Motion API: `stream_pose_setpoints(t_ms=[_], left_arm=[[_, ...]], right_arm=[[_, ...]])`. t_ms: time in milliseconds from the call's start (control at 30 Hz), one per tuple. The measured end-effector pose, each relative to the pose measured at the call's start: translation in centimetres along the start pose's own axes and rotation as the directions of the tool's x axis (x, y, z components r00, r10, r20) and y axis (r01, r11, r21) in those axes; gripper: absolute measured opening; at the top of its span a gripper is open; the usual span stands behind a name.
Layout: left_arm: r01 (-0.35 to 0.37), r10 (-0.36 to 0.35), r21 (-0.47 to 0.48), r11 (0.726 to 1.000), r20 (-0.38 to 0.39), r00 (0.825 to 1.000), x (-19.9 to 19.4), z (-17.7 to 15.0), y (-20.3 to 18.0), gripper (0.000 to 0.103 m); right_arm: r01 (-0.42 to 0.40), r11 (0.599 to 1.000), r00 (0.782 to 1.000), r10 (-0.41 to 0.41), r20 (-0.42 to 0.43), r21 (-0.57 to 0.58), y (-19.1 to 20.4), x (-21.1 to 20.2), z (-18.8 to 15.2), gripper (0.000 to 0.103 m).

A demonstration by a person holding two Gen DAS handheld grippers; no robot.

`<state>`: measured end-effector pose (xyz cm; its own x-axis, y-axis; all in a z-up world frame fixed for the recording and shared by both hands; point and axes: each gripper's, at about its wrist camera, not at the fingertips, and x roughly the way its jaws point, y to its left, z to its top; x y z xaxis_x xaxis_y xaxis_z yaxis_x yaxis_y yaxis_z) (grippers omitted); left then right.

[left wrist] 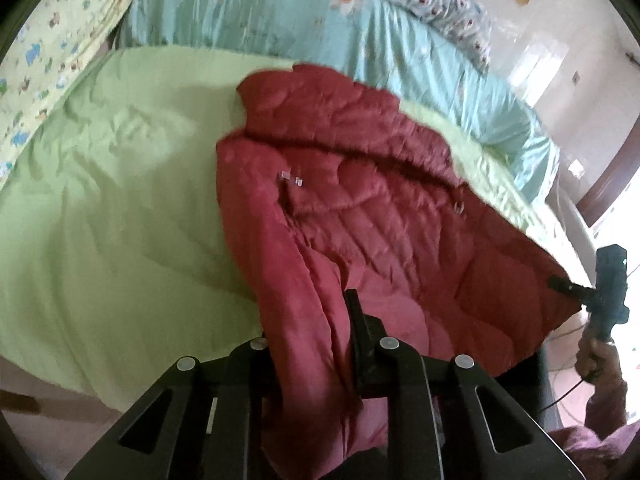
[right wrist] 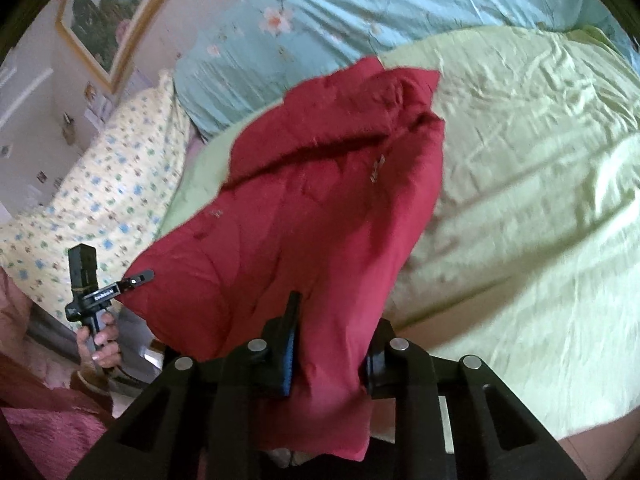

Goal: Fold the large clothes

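A dark red quilted jacket (left wrist: 360, 184) lies on a light green bedsheet (left wrist: 112, 208), with its near hem lifted off the bed. My left gripper (left wrist: 312, 320) is shut on one corner of that hem; one black finger (left wrist: 356, 320) shows and red fabric covers the other. My right gripper (right wrist: 336, 328) is shut on the other corner, the cloth bunched between its fingers (right wrist: 292, 340). In the right wrist view the jacket (right wrist: 328, 208) stretches across to the left gripper (right wrist: 140, 276). In the left wrist view the right gripper (left wrist: 560, 284) pinches the jacket's far corner.
A teal floral quilt (left wrist: 248, 4) is piled along the back of the bed. A yellow patterned pillow (right wrist: 100, 200) lies at one side. A framed picture (right wrist: 108, 12) hangs on the wall. A person's hand (right wrist: 100, 340) holds the left gripper's handle.
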<state>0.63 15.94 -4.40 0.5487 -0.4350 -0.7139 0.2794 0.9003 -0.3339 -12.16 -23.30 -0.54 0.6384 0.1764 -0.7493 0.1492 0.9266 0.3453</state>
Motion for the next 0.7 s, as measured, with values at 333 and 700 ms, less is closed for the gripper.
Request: stream_pose_setpoints(t_ms=[333,700], left_arm=[[0.023,-0.021,-0.013,1.0,0.095,0.995,-2.2,1.3,0.8,0.018],[0.018,-0.019,0.01,1.0,0.148,0.989,-2.4,3.8,0.8,0.018]], right_arm=[[-0.046,0.999,0.989,0.044,0.142,0.008,0.3,-1.7,2.6,0.022],[-0.084,0.996,0.97,0.083,0.227,-0.003,0.7,-2.0,6.1,0.022]])
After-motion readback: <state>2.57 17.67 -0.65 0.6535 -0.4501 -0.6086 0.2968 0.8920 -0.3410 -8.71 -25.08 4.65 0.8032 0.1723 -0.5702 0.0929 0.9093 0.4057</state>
